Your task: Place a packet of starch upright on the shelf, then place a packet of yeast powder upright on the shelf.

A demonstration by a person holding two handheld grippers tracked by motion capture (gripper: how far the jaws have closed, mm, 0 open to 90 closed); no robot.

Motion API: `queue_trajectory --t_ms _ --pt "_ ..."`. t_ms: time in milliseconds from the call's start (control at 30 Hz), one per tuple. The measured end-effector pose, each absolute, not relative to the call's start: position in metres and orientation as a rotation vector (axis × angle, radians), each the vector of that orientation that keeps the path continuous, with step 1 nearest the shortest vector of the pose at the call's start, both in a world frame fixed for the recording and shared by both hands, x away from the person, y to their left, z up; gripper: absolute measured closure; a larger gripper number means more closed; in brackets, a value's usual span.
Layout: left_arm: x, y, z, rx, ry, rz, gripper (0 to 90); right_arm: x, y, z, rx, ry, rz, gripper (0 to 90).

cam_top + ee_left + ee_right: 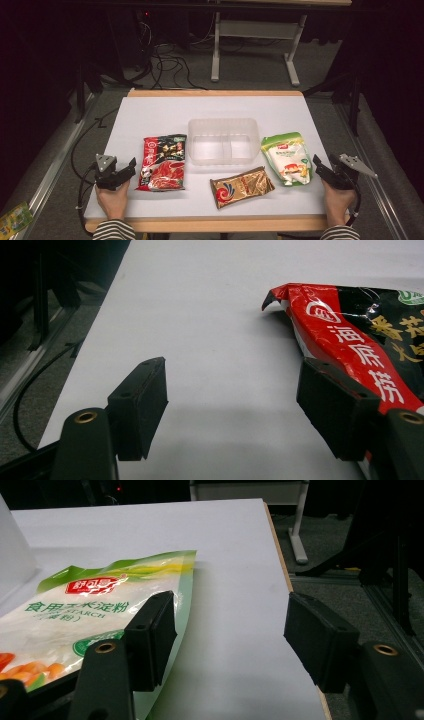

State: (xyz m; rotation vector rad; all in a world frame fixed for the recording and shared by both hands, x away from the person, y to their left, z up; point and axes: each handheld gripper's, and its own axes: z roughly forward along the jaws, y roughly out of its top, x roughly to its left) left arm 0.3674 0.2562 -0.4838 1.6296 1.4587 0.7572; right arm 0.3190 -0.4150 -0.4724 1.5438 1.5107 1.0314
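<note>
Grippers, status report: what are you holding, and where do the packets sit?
Left gripper open, beside red packet. Right gripper open, beside green-white packet. Nothing held. Clear container unobstructed.

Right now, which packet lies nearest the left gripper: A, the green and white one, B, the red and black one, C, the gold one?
B: the red and black packet lies just beside the open left gripper, while the gold packet sits mid-table and the green and white packet lies by the right gripper.
</note>
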Motion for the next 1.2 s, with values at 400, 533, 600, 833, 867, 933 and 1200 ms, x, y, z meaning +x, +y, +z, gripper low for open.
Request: queue_trajectory --t_ms 400,533,600,833,867,933,1200 --pt "0.3677 0.2562 -0.4840 1.631 1.459 0.752 28.7 0.3184 -0.4153 -0.4725 1.544 1.500 1.035 37.0" --pt "0.3670 0.2560 -0.4839 1.629 1.453 0.761 28.6 0.3171 -0.4162 -0.4725 1.543 1.488 1.049 35.7" --pt "0.3666 0.2562 -0.4839 1.626 1.453 0.762 28.6 0.3176 -0.4161 -0.4726 1.546 1.485 1.050 35.6" --pt "0.3666 0.2563 -0.4839 1.628 1.448 0.759 28.6 0.3153 -0.4155 -0.4720 1.525 1.475 1.054 37.1" --pt "0.3668 0.2565 -0.4838 1.631 1.450 0.756 28.6 0.3151 -0.4151 -0.4719 1.524 1.471 1.052 37.3" --pt "0.3671 0.2566 -0.4838 1.631 1.451 0.753 28.6 0.3150 -0.4146 -0.4718 1.523 1.472 1.050 37.5" --pt "0.3673 0.2565 -0.4839 1.634 1.449 0.750 28.7 0.3166 -0.4131 -0.4704 1.514 1.498 1.051 37.4"
